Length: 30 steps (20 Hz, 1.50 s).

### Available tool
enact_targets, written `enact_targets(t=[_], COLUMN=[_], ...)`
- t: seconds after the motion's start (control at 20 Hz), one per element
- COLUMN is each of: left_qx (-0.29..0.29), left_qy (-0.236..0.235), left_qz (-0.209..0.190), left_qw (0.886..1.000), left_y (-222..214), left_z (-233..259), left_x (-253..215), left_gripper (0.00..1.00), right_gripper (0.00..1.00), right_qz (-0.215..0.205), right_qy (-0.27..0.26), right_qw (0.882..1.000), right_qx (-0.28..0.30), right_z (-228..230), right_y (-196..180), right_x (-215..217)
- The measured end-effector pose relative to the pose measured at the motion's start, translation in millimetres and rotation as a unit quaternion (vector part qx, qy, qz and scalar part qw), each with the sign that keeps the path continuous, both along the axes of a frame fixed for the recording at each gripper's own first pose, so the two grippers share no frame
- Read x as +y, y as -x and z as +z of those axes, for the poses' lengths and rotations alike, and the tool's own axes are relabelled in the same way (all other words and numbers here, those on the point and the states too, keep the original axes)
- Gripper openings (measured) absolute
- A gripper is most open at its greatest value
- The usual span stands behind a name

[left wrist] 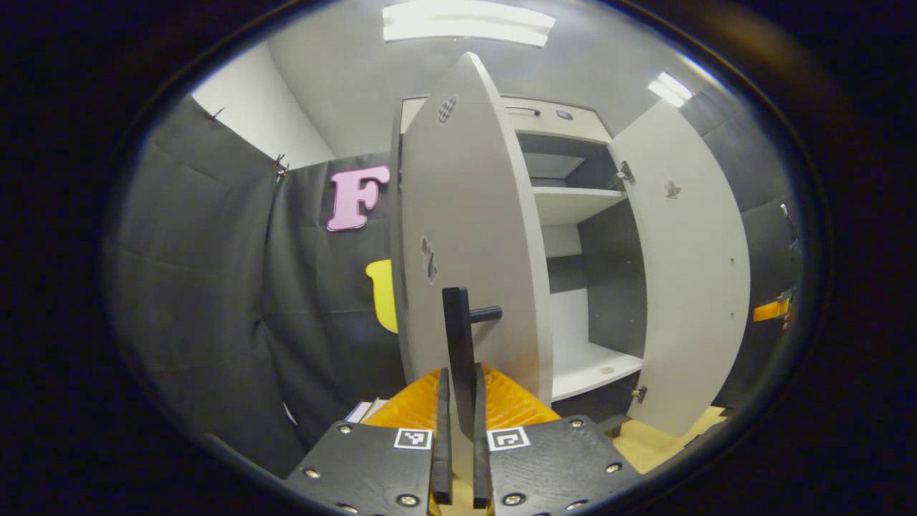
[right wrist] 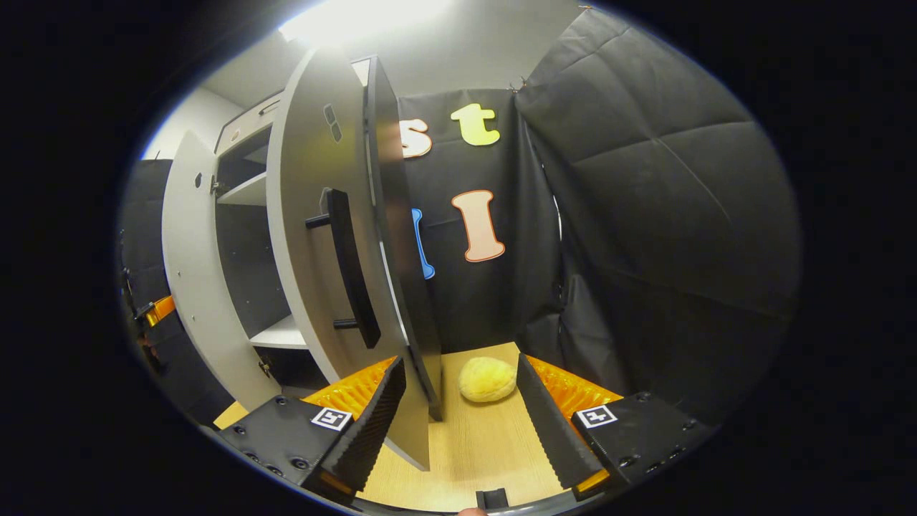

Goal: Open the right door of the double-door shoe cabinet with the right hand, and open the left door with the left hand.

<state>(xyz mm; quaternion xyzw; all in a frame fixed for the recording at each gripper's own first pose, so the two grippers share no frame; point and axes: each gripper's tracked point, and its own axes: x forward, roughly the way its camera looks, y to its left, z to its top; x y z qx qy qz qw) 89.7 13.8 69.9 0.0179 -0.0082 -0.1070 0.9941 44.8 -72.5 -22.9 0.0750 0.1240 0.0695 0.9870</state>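
In the left gripper view the shoe cabinet's left door (left wrist: 466, 236) stands swung out, nearly edge-on to me. My left gripper (left wrist: 461, 378) is shut on its black vertical handle (left wrist: 455, 330), which runs down between the two fingers. The right door (left wrist: 688, 272) is wide open too, baring white shelves (left wrist: 577, 201). In the right gripper view my right gripper (right wrist: 458, 362) is open wide, just short of the right door (right wrist: 308, 236). That door's lower edge reaches in between the fingers, and its black handle (right wrist: 351, 265) is untouched. The left door (right wrist: 193, 272) stands open behind.
A yellow rounded lump (right wrist: 487, 378) lies on the wooden floor (right wrist: 466, 444) beside the cabinet's dark side panel (right wrist: 394, 215). Black cloth walls close in on both sides. The other gripper shows far off at each view's edge (left wrist: 770, 309) (right wrist: 154, 312).
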Motion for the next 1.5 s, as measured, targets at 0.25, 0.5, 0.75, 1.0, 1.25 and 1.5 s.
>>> enact_targets(t=[0.25, 0.5, 0.75, 1.0, 1.25, 1.5], left_qx=[0.016, 0.026, 0.003, -0.021, -0.021, -0.004], left_qy=[-0.025, 0.053, 0.017, -0.013, -0.002, 0.000], left_qz=[0.083, 0.064, 0.058, 0.057, 0.058, 0.103], left_qw=[0.996, 0.996, 0.998, 0.998, 0.998, 0.995], left_y=[-8, -12, -7, 10, 52, 110], left_z=[-12, -15, -8, 9, 10, -6], left_x=[66, 90, 89, 103, 103, 104], left_gripper=[0.02, 0.03, 0.05, 0.05, 0.13, 0.93], right_gripper=[0.98, 0.98, 0.92, 0.92, 0.98, 0.98], right_qz=[0.005, 0.003, -0.010, -0.027, -0.015, 0.013], right_qy=[0.011, 0.018, 0.023, 0.035, 0.064, 0.052], right_qw=[1.000, 1.000, 1.000, 0.999, 0.997, 0.996], right_qx=[-0.010, -0.008, -0.015, -0.025, -0.048, -0.070], right_z=[8, 11, 20, 30, 42, 54], right_y=[10, 22, 38, 55, 72, 82], right_x=[11, 20, 33, 57, 82, 89])
